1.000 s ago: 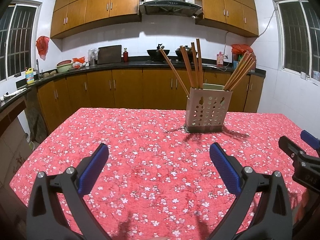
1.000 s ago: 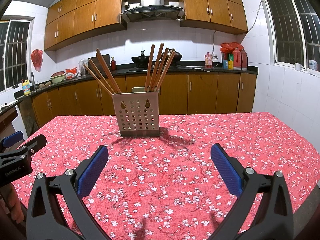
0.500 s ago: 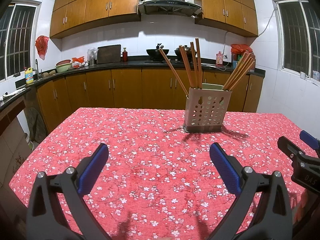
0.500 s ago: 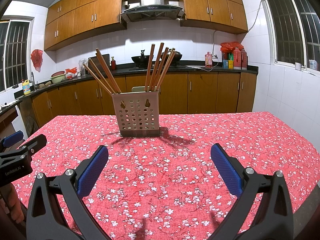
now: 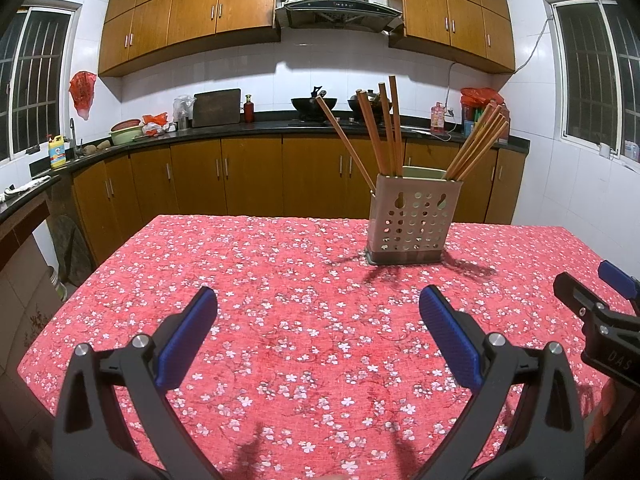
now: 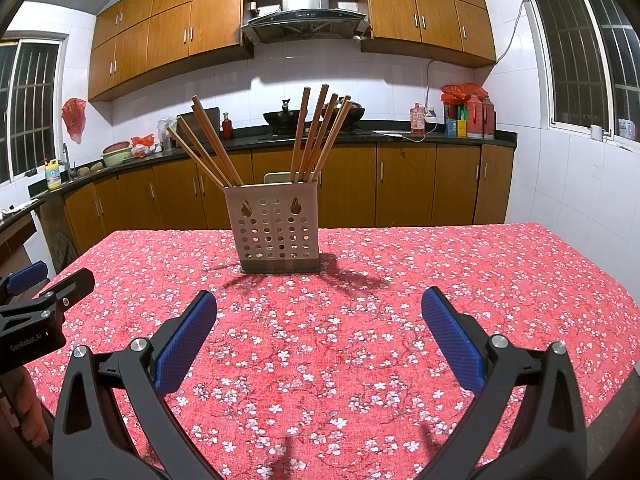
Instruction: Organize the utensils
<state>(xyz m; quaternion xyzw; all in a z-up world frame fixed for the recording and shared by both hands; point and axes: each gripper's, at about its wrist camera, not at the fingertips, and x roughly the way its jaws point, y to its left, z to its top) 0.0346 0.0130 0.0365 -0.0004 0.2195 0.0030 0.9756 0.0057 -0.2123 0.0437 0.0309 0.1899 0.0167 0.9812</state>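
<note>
**Chopsticks stand sorted in a perforated holder on a kitchen table**

Chopsticks [image 6: 316,136] stand upright and fanned out in a perforated holder [image 6: 276,228] on a table [image 6: 460,264] spread with a red flowered cloth. The sticks form two bunches at opposite ends of the holder, one [image 5: 380,128] leaning left and another [image 5: 476,140] leaning right in the left wrist view; a pale green item behind them is too hidden to identify. The left gripper [image 5: 318,320] hovers over the cloth, jaws spread wide and holding nothing. The right gripper [image 6: 318,320] is equally wide and empty, near the holder but well short of touching it.
</note>
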